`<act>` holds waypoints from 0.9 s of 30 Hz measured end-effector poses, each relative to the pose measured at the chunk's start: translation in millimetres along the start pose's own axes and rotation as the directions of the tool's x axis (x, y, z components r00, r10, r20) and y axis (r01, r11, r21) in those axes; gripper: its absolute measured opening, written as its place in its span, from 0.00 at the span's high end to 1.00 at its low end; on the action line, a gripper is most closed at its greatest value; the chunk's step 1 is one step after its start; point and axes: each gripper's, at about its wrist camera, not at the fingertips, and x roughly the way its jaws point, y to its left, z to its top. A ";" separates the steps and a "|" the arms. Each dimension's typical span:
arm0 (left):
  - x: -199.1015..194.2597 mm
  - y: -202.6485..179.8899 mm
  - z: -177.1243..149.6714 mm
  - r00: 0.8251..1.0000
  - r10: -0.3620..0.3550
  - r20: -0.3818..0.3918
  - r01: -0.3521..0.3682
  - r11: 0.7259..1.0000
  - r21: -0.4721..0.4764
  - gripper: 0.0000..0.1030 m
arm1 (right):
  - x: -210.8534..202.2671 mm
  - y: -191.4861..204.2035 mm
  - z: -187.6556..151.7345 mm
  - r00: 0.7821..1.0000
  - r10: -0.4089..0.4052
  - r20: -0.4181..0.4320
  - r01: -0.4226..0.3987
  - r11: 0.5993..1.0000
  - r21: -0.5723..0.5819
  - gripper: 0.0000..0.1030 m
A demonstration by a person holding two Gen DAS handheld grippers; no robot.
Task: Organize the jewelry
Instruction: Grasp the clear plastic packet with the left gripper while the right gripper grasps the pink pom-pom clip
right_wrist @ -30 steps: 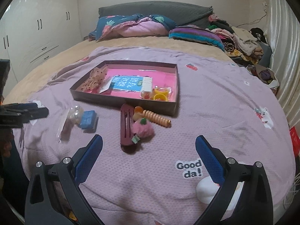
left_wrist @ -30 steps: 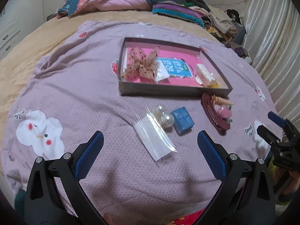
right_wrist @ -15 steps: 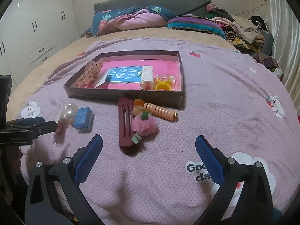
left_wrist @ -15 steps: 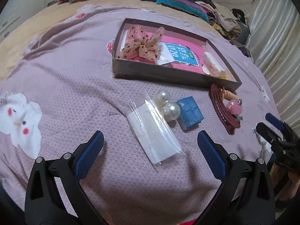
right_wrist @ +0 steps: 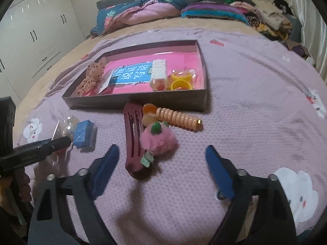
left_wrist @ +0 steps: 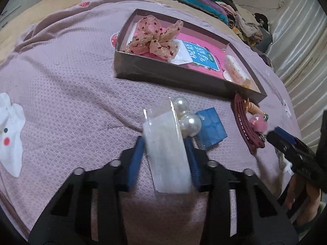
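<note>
My left gripper (left_wrist: pixel 164 143) is shut on a clear plastic bag (left_wrist: pixel 166 151) with white contents, on the purple bedspread. Two pearl balls (left_wrist: pixel 187 115) and a blue square piece (left_wrist: pixel 211 127) lie just beyond it. A dark tray (left_wrist: pixel 169 75) with a pink floor holds a dotted bow (left_wrist: pixel 155 37), a blue card and a white clip. My right gripper (right_wrist: pixel 161 163) is open above a maroon hair clip (right_wrist: pixel 133 138) and a pink fluffy clip (right_wrist: pixel 160 140). A peach spiral hair tie (right_wrist: pixel 177 118) lies by the tray (right_wrist: pixel 139 102).
Pillows and folded clothes (right_wrist: pixel 204 10) are piled at the head of the bed. White wardrobes (right_wrist: pixel 30 34) stand at the left. A curtain (left_wrist: pixel 302 47) hangs at the right. Yellow rings (right_wrist: pixel 181 81) sit in the tray's right end.
My left gripper has moved forward and down and closed on the plastic bag. My right gripper has moved closer to the maroon and pink clips, still open.
</note>
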 end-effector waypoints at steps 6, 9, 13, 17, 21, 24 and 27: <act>-5.7 -3.0 -2.6 1.000 0.014 0.013 -0.014 0.999 0.048 0.85 | 25.5 -0.8 12.4 0.996 0.058 -0.070 -0.056 0.998 0.034 0.50; -9.5 -2.3 -2.3 1.000 0.013 0.024 -0.014 0.998 0.055 0.85 | 35.2 -2.8 12.2 0.993 0.082 -0.087 -0.077 0.995 0.059 0.66; -15.1 2.6 -1.3 0.999 0.014 0.040 -0.016 0.999 0.048 0.85 | 28.9 -3.9 9.4 0.994 0.089 -0.062 -0.086 0.995 0.050 0.73; -19.1 6.3 0.5 0.999 0.016 0.049 -0.017 0.999 0.029 0.85 | 11.9 -8.4 5.4 0.998 0.069 -0.014 -0.068 0.997 0.040 0.73; -27.9 5.4 2.0 0.998 0.017 0.068 -0.019 1.000 0.024 0.85 | -6.9 -15.5 1.1 0.999 0.037 0.032 -0.038 0.999 0.031 0.73; -35.1 2.2 3.3 0.997 0.012 0.081 -0.014 1.000 0.025 0.85 | -21.2 -20.7 -1.6 0.998 0.028 0.060 -0.029 0.999 0.028 0.73; -43.2 -2.9 4.8 0.995 0.013 0.101 -0.017 0.999 0.035 0.85 | -34.4 -22.4 -4.5 0.996 0.009 0.090 -0.010 1.000 0.008 0.73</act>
